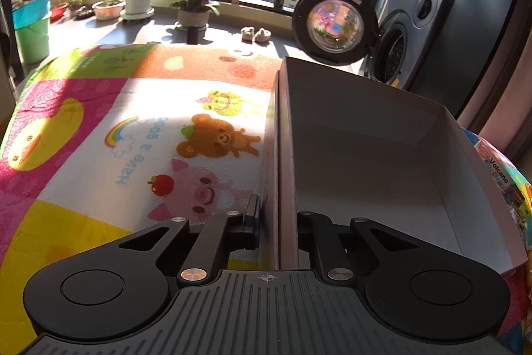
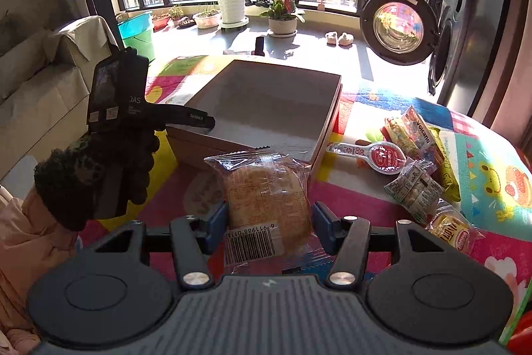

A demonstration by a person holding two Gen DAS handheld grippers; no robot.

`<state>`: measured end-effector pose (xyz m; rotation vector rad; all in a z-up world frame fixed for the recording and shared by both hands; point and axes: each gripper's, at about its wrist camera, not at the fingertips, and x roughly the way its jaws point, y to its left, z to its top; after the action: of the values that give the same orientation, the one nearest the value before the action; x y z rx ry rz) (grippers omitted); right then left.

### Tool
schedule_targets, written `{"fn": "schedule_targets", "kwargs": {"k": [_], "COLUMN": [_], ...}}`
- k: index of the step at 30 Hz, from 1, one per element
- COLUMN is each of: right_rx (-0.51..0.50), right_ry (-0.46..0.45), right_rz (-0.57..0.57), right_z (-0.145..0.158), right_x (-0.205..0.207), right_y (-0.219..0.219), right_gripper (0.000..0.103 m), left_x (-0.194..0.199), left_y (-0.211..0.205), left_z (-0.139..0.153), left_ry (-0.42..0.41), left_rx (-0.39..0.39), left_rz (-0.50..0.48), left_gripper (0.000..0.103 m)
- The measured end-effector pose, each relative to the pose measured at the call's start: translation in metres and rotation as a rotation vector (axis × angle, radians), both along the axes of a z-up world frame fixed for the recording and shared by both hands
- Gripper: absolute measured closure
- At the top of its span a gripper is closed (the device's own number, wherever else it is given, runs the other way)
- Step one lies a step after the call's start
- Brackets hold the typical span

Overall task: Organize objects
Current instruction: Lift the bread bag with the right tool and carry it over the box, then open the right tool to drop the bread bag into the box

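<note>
– Checking the right side first: what has your right hand-held gripper (image 2: 269, 223) got?

– You've got the bread packet (image 2: 266, 202) in it. Jaws are spread about the width of the packet, blue pads (image 2: 217, 218) pressed on both of its sides. The barcode end faces the camera, and the packet sits just in front of the near wall of the cardboard box (image 2: 206, 148).

– And your left hand-held gripper (image 1: 277, 215)?

– You've closed it on the box's left wall at the near corner, one finger outside and one inside, wall pinched between. The right wrist view shows your gloved hand (image 2: 99, 175) around its handle, with the fingers reaching onto the box rim.

– Where is the box?

– It's open-topped on the play mat (image 1: 99, 155), middle of the scene, with the washing machine (image 2: 445, 39) beyond it to the far right, door swung open.

– Other items?

– Loose snacks lie on the mat to the right of the box. The red sauce sachet (image 2: 382, 155) is nearest it, just beside the right wall. The Volcano packet (image 2: 412, 128) is behind that, the clear nut pack (image 2: 415, 188) nearer, and the yellow wrapped snack (image 2: 455, 232) nearest of all. They are bunched together and partly overlapping. I can't tell whether the sachet touches the box.
</note>
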<state>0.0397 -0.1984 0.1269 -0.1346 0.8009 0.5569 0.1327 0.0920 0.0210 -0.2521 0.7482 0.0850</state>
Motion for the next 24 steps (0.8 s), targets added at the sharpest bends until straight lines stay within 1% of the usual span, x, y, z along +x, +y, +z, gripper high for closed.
{"fn": "schedule_targets", "kwargs": {"k": [4,11,13,15,17,20,24], "right_rx": [0.051,0.105,0.125,0.114,0.088,0.044,-0.058], "right_ry": [0.012,-0.040,-0.052,-0.052,-0.056,-0.062,-0.104], "right_rz": [-0.001,-0.073,-0.081,-0.092,-0.090,-0.100,-0.118], "right_z": [0.013,0.024,0.022,0.017,0.012,0.004,-0.013], "right_x": [0.030,0.096,0.114,0.126,0.128,0.120,0.093], "right_y": [0.027,0.079,0.093,0.104,0.106,0.096,0.063], "right_gripper": [0.048,0.048,0.045,0.042,0.042,0.041,0.033], "left_x": [-0.004,-0.005,-0.005,-0.005,-0.005,-0.005,-0.005], "left_y": [-0.005,-0.001,-0.001,-0.001,-0.001,-0.001,0.000], "left_z": [-0.001,-0.002,-0.002,-0.002,-0.002,-0.003,-0.003], "left_ry": [-0.016,-0.023,-0.024,-0.025,-0.028,-0.031,-0.032], "left_rx": [0.030,0.007,0.007,0.007,0.007,0.003,-0.002], "left_rz": [0.005,0.005,0.005,0.004,0.002,0.002,0.005], "left_gripper": [0.090,0.091,0.090,0.090,0.090,0.090,0.090]}}
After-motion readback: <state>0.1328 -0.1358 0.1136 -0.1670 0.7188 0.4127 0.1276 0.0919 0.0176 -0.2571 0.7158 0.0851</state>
